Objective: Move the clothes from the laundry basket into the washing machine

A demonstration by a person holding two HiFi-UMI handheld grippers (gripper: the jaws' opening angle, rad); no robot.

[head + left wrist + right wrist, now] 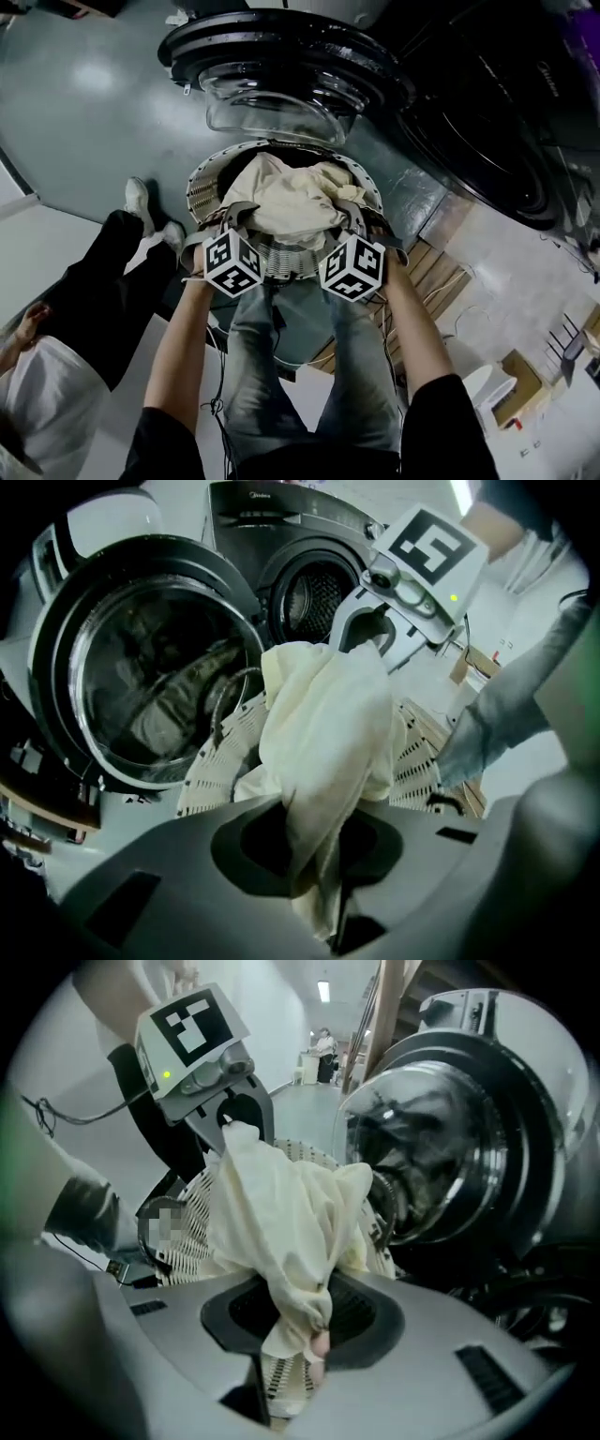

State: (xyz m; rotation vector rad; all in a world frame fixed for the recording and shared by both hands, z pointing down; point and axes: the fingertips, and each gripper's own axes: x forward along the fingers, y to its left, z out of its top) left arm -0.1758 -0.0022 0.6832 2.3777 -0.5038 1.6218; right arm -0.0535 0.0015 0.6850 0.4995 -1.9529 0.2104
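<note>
A cream cloth [281,202] hangs bunched over the white slotted laundry basket [204,183], stretched between both grippers. My left gripper [236,212] is shut on one end of it; in the left gripper view the cloth [323,733] runs down into the pinched jaws [323,902]. My right gripper [354,212] is shut on the other end, the fabric [281,1213] gathered between its jaws [300,1354]. Each gripper shows in the other's view, gripping the cloth's top [370,630] [236,1124]. The washing machine's glass door [281,89] stands open just beyond the basket, its drum opening [314,592] dark.
A person in dark trousers and white shoes [141,202] stands left of the basket. Wooden slats [441,272] lie on the floor at right, with a cardboard box [520,375] further right. The open door [441,1157] juts out close to the basket [187,1213].
</note>
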